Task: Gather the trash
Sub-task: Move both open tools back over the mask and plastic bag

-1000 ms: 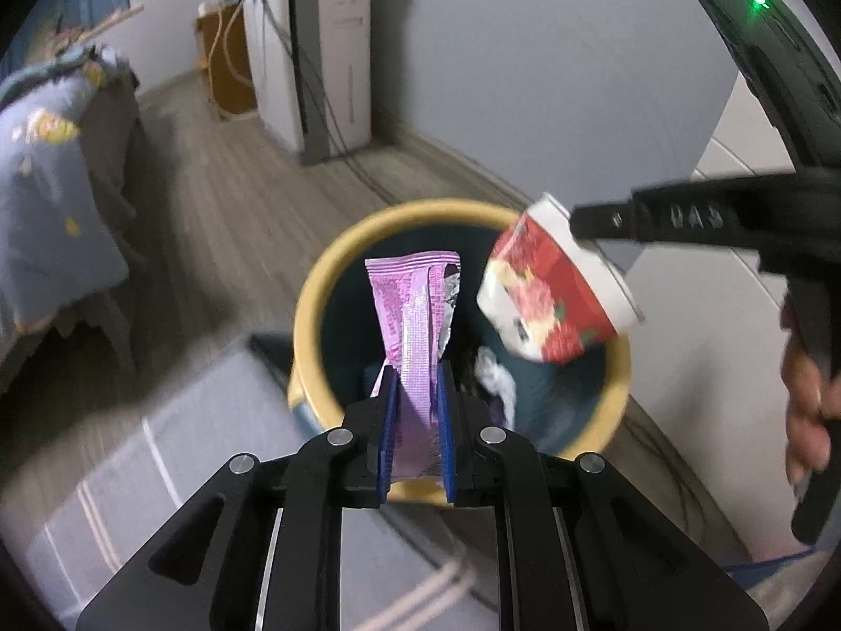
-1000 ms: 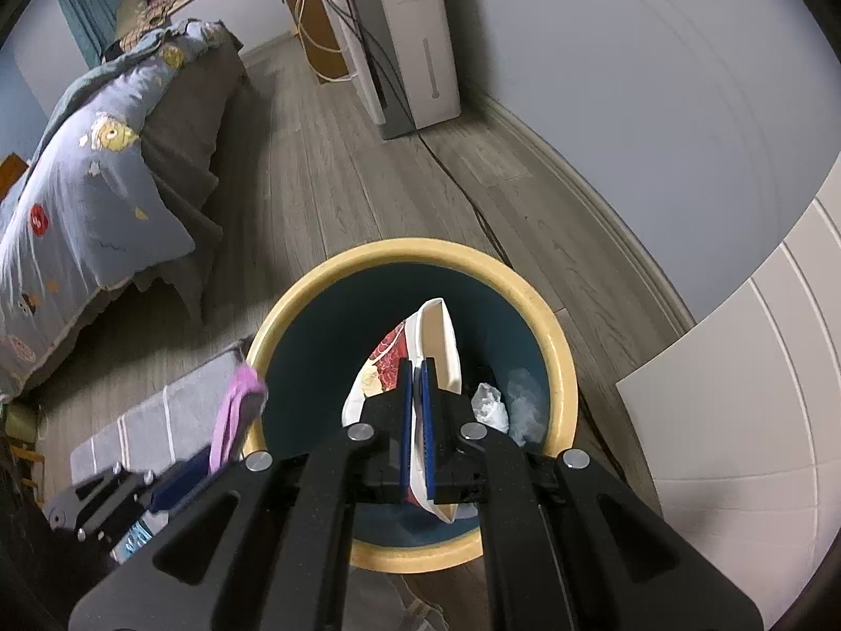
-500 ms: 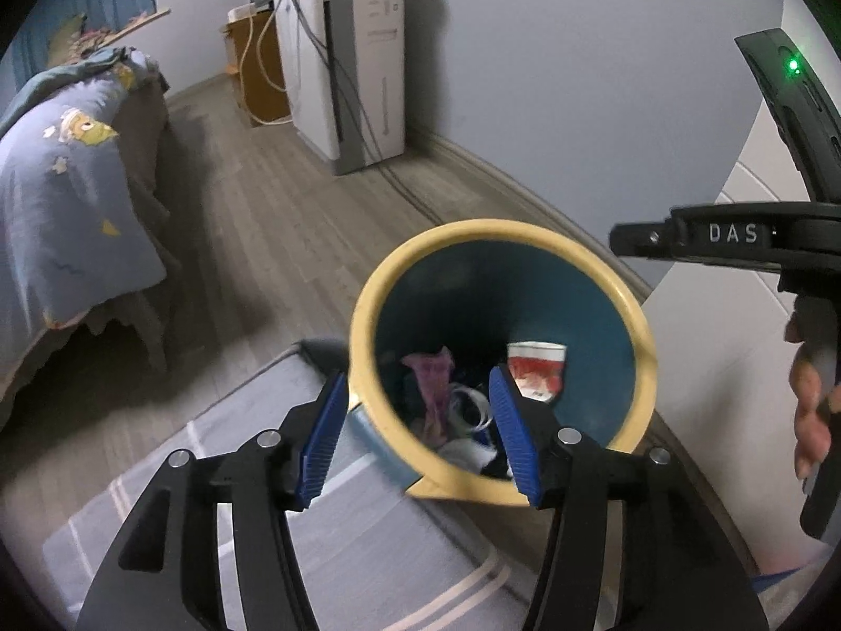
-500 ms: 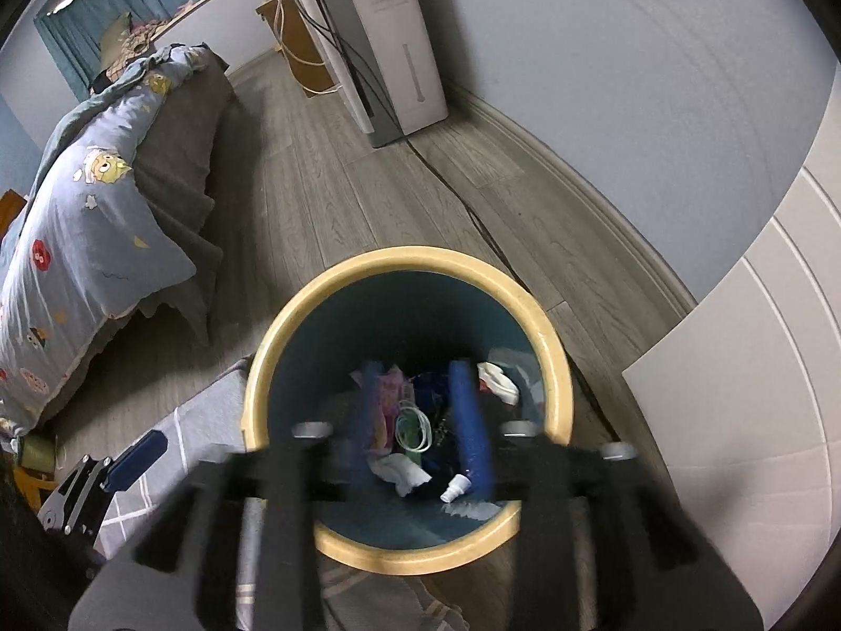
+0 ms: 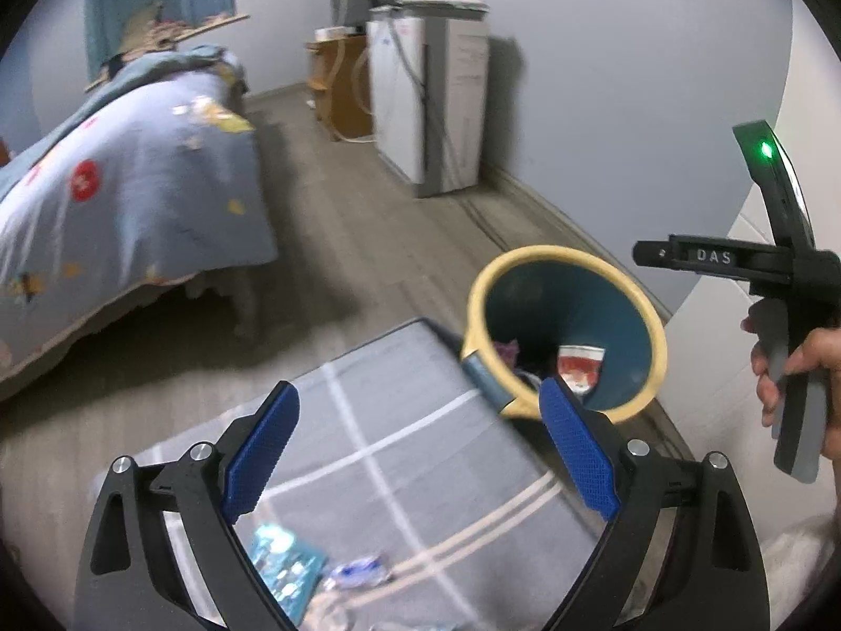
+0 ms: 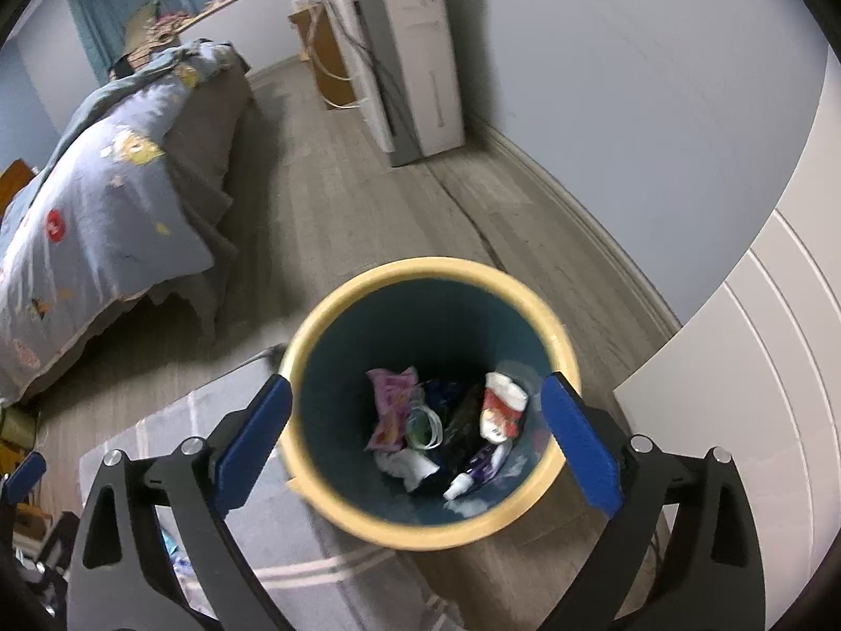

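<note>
In the left wrist view, the left gripper (image 5: 420,452) is spread wide and holds nothing. The round yellow-rimmed teal trash bin (image 5: 646,305) stands ahead to the right. A light-blue wrapper (image 5: 286,565) lies on the grey striped rug (image 5: 399,410) under the fingers, so some collecting seems left.

In the right wrist view, the right gripper (image 6: 415,436) is also wide apart and empty, above the bin. Inside lie a pink wrapper (image 6: 390,410) and a red-and-white paper cup (image 6: 500,413).

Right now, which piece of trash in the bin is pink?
The crumpled snack wrapper at the left of the bin; the paper cup opposite is red and white.
</note>
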The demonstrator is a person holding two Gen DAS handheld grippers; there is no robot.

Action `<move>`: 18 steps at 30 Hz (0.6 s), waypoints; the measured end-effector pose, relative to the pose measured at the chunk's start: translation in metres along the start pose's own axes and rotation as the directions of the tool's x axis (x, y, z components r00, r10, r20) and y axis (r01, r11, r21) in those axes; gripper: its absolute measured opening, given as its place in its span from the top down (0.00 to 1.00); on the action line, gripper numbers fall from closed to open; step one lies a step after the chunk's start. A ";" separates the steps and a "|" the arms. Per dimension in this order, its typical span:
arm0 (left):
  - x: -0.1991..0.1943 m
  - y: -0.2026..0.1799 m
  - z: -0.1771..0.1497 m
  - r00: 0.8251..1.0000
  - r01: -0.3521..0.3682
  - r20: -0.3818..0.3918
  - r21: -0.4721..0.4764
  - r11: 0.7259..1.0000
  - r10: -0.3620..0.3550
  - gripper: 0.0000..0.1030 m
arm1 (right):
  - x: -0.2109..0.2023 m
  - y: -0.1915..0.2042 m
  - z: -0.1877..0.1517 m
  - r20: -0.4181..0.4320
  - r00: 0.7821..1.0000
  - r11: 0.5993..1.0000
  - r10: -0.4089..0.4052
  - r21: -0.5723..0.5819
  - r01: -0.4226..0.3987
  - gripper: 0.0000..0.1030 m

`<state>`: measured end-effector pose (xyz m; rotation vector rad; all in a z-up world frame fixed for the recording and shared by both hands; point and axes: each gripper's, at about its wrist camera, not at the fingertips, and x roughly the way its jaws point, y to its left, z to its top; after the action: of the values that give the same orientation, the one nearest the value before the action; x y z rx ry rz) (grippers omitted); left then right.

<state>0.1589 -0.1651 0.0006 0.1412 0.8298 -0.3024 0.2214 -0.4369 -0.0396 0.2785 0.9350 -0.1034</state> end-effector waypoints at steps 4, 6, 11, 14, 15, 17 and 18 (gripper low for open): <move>-0.033 0.023 -0.017 0.999 -0.035 0.002 -0.028 0.999 0.036 0.10 | -0.023 0.026 -0.016 0.031 0.999 0.999 0.008 -0.045 -0.007 0.06; -0.049 0.034 -0.026 0.999 -0.047 0.003 -0.040 0.998 0.047 0.10 | -0.034 0.038 -0.027 0.037 0.999 0.997 0.030 -0.069 -0.027 0.06; -0.081 0.059 -0.050 0.997 -0.073 -0.001 -0.088 0.993 0.073 0.10 | -0.047 0.068 -0.062 0.003 0.998 0.987 0.065 -0.151 -0.064 0.06; -0.097 0.076 -0.072 0.996 -0.093 -0.007 -0.130 0.987 0.093 0.10 | -0.049 0.079 -0.079 -0.015 0.999 0.984 0.051 -0.173 -0.053 0.06; -0.100 0.081 -0.078 0.995 -0.096 -0.010 -0.142 0.985 0.096 0.10 | -0.049 0.083 -0.085 -0.029 0.998 0.982 0.058 -0.177 -0.062 0.06; -0.104 0.090 -0.096 0.994 -0.109 -0.022 -0.170 0.979 0.107 0.10 | -0.047 0.090 -0.097 -0.061 0.996 0.980 0.066 -0.185 -0.077 0.06; -0.105 0.093 -0.104 0.993 -0.117 -0.028 -0.183 0.976 0.114 0.10 | -0.047 0.094 -0.104 -0.071 0.995 0.979 0.072 -0.187 -0.084 0.06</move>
<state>0.0489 -0.0303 0.0100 0.0181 0.8589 -0.1142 0.1322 -0.3191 -0.0417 0.1421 0.9891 0.0673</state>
